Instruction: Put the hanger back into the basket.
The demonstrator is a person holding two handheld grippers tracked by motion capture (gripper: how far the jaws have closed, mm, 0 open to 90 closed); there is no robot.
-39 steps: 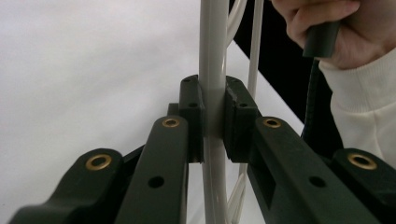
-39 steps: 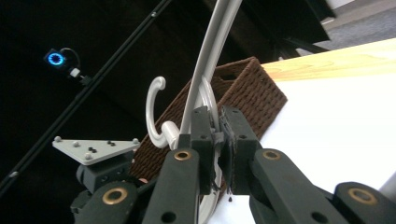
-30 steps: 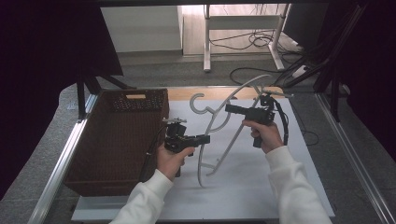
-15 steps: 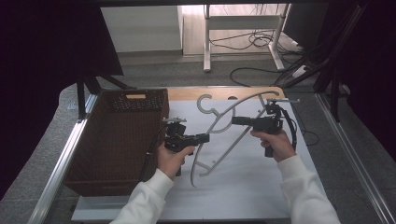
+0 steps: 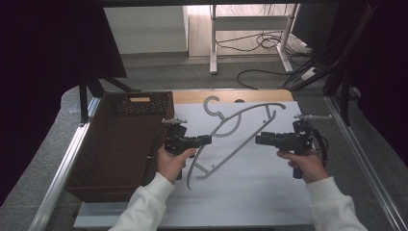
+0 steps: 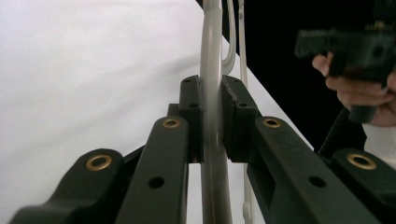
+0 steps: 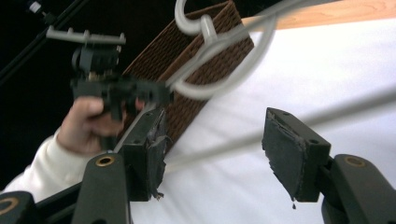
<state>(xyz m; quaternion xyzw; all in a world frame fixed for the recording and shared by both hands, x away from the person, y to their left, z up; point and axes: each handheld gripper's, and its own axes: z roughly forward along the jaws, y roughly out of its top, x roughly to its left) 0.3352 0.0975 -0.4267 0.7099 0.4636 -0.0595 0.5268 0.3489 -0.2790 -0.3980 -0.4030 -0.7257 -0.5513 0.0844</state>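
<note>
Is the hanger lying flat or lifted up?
Lifted: the left tongs pinch the hanger, tilting it above the white sheet.

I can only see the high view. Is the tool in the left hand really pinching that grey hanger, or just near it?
Observer: Pinching. The left gripper view shows the left tongs clamped shut on the hanger.
Operator: And the right one?
Observer: The right tongs are open and have just been opening. A hanger bar crosses between them, and neither pad presses on it.
Operator: Are they in good shape?
Observer: Their pads look frayed at the edges.
</note>
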